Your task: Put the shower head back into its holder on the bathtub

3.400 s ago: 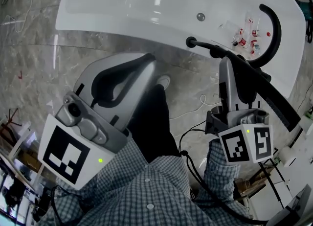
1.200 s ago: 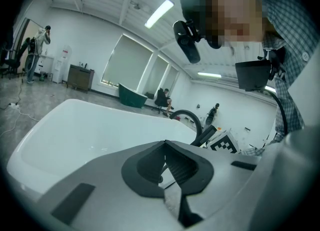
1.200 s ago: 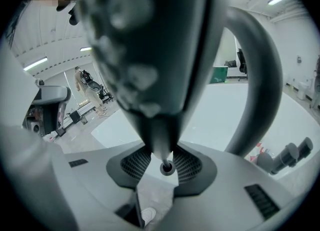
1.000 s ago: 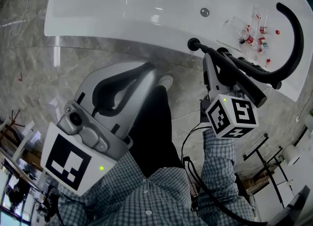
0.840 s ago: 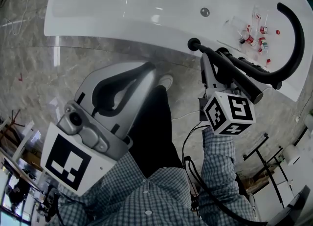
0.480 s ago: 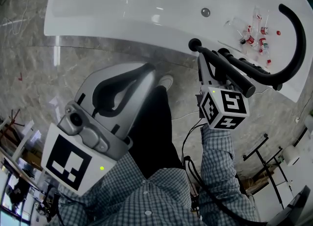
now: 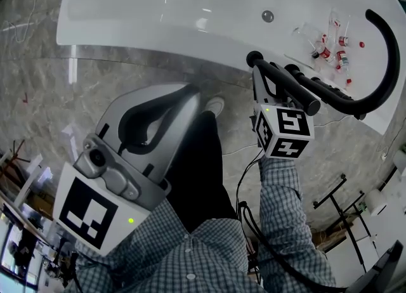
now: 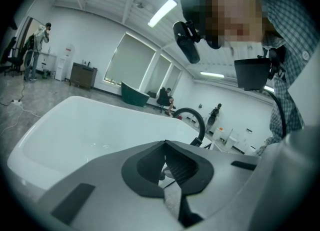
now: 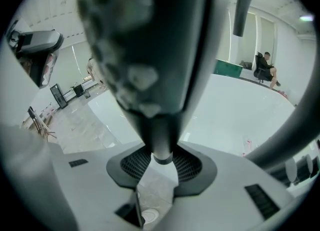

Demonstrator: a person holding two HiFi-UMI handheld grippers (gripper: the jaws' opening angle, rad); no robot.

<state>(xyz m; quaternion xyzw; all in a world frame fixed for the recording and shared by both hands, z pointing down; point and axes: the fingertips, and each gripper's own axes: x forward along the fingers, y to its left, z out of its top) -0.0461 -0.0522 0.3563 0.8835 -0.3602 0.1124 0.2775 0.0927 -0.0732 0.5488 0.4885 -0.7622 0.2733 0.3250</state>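
My right gripper (image 7: 261,81) is shut on the black shower head (image 7: 288,85), which slants over the near rim of the white bathtub (image 7: 158,28). The head's round tip (image 7: 254,58) lies at that rim. In the right gripper view the ribbed pads clamp the narrow handle (image 9: 161,142), with the wide spray face (image 9: 145,45) looming above. Its black hose (image 7: 388,63) loops to the right. I cannot pick out the holder. My left gripper (image 7: 190,92) hangs over the floor, shut with nothing in it (image 8: 165,147).
Small red-capped bottles (image 7: 330,45) lie on the tub's right ledge, and a round metal fitting (image 7: 267,15) sits on the inner wall. A black cable (image 7: 244,171) runs over the marble floor by my feet. A person sits far off (image 9: 265,67).
The right gripper has sunk and rolled with the shower head, its marker cube sliding left in the head view. The shower head has swung closer to the tub rim. The left gripper has stayed put.
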